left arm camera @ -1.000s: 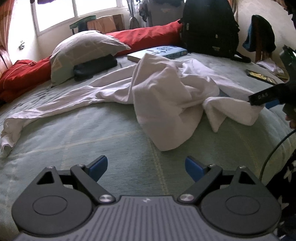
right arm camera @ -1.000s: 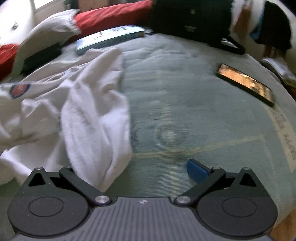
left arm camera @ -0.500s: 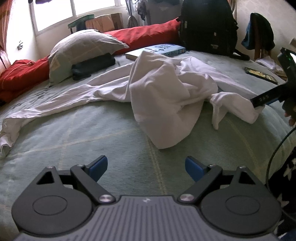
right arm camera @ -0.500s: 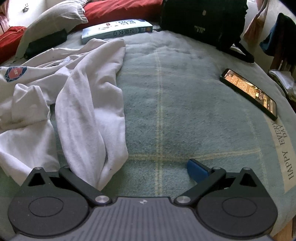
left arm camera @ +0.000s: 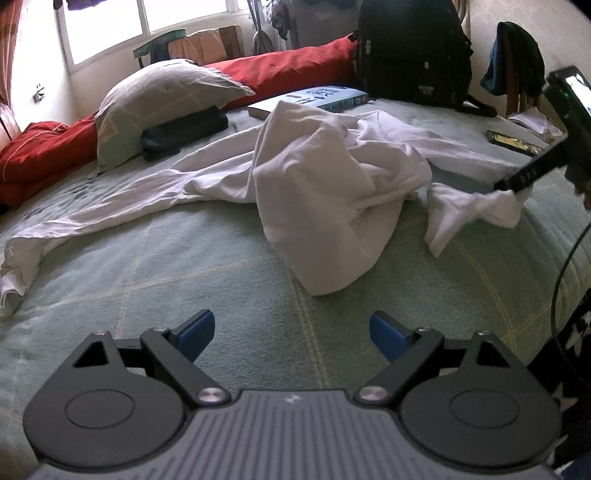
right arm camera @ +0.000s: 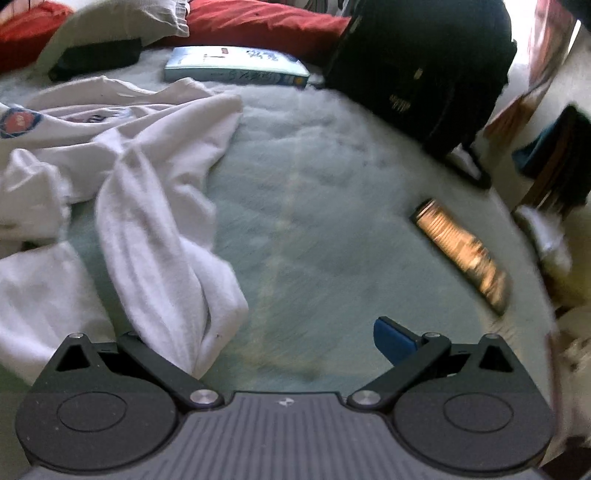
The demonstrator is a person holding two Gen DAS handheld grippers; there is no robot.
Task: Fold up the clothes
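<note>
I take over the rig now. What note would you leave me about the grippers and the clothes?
Left gripper: open, empty, over bare bed cover.
Right gripper: jaws wide; an end of the white shirt drapes over one finger, not pinched.
Shirt: crumpled mid-bed, one long part stretched out to the side.
Done: no fold yet.
Left: spread it flat, then fold.

Daylight is pouring through a wide window [left arm camera: 110, 33] behind the bed [left arm camera: 207, 258], which is wearing a pale green checked cover. Red bedding [left arm camera: 288, 74] is lining its far edge, beside a grey pillow [left arm camera: 159, 92].
</note>
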